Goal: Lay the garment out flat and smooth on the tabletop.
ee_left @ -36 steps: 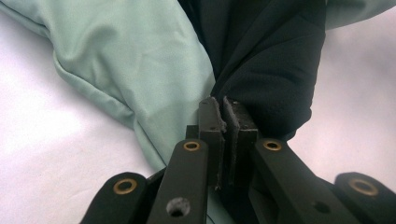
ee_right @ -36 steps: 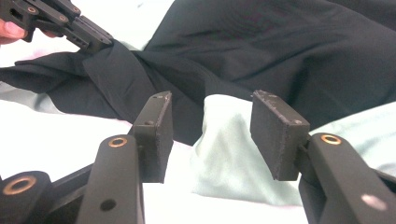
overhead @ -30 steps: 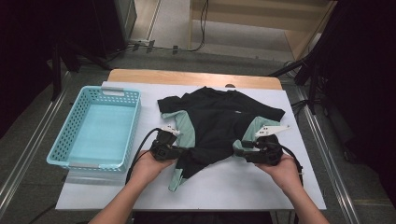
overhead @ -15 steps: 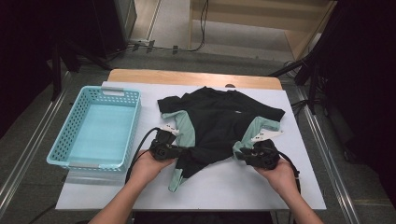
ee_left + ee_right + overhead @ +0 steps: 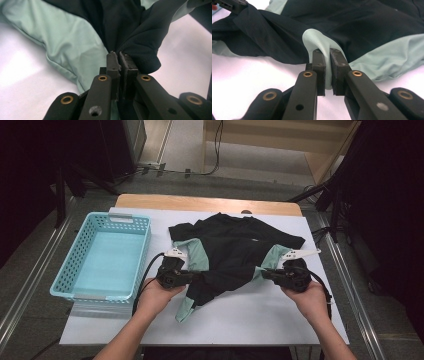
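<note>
A black shirt with mint-green panels (image 5: 235, 250) lies crumpled on the white table (image 5: 260, 320). My left gripper (image 5: 196, 278) is at the shirt's near left edge, shut on a fold of black cloth (image 5: 130, 50) beside a mint panel (image 5: 67, 47). My right gripper (image 5: 261, 273) is at the near right edge, shut on a pinch of mint cloth (image 5: 317, 40). In the right gripper view my right gripper (image 5: 328, 52) holds that fold up off the table, with the black body (image 5: 362, 22) spread behind. In the left gripper view my left gripper (image 5: 118, 54) has its jaws pressed together.
A light-blue plastic basket (image 5: 102, 257) stands at the table's left side, nothing in it. A wooden strip (image 5: 210, 204) runs along the table's far edge. Bare white table lies in front of the shirt, between the person's forearms.
My right gripper moved left, in toward the shirt's near right edge, and closed on the mint cloth. My left gripper stayed where it was.
</note>
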A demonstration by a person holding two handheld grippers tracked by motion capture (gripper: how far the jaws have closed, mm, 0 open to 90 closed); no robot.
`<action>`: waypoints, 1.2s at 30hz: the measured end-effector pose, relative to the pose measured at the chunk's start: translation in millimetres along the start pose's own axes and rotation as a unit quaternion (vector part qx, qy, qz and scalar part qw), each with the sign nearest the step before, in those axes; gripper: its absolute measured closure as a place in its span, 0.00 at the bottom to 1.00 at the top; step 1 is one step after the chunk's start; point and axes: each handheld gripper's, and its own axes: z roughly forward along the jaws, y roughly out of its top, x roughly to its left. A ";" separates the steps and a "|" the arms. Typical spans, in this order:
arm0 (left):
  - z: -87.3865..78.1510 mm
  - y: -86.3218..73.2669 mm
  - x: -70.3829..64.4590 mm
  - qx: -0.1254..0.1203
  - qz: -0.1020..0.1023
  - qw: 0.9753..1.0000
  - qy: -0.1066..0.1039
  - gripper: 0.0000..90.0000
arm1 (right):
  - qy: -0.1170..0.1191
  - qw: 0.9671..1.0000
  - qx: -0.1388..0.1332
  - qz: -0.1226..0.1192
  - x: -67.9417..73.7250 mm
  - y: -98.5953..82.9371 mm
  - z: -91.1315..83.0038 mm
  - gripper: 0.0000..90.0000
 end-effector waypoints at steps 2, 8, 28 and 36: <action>-4.0 0.8 -0.8 -0.009 0.001 1.000 -0.001 0.97 | 0.004 1.000 -0.004 0.001 -0.3 2.9 -1.4 0.90; -9.4 1.6 -2.5 -0.022 0.002 1.000 -0.006 0.97 | 0.016 1.000 -0.010 -0.004 3.2 12.0 -9.4 0.90; 4.6 -3.1 5.1 -0.004 -0.001 1.000 0.028 0.95 | 0.019 1.000 -0.010 0.020 -33.7 30.8 28.5 0.90; 0.1 -9.1 0.5 -0.015 -0.002 1.000 0.019 0.82 | 0.028 1.000 0.000 0.009 -42.7 35.0 43.3 0.89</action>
